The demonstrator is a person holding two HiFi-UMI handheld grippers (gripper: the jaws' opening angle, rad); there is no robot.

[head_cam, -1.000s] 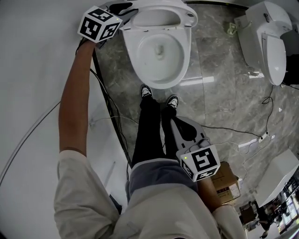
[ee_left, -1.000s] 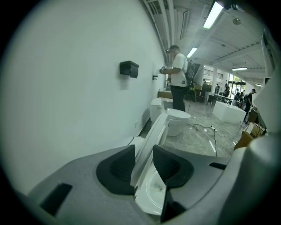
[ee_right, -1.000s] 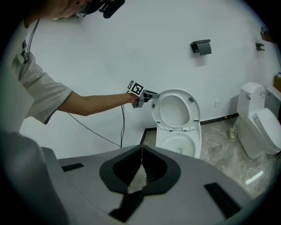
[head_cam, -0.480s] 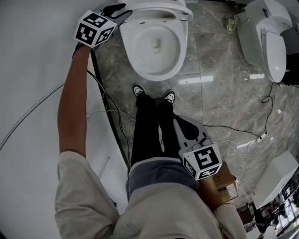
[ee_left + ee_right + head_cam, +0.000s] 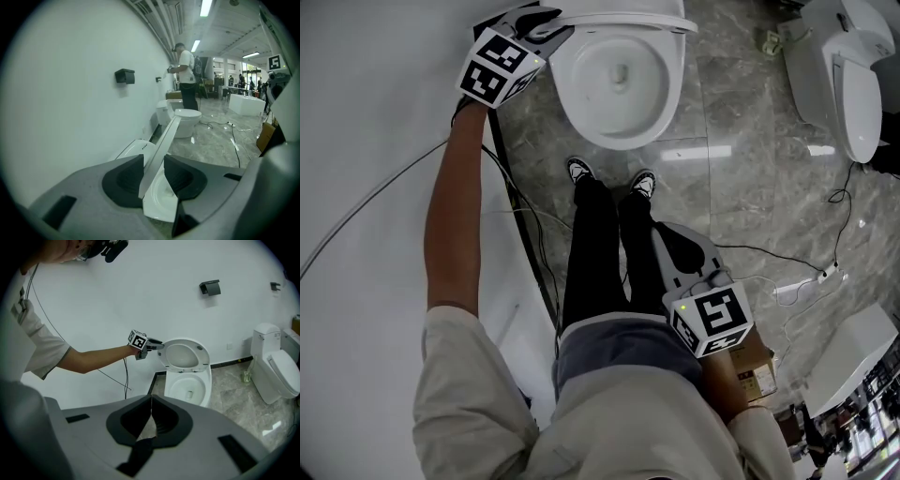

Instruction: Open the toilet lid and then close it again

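Toilet lid (image 5: 165,140) stands raised, pinched between the left gripper's (image 5: 153,159) fingers (image 5: 123,180).

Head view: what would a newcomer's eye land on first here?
The left gripper at the top left, clamped on the side rim of the raised toilet lid, above the open bowl. Next, the right gripper, jaws shut and empty, hanging by the person's right hip, and a second toilet with its lid down at the far right.
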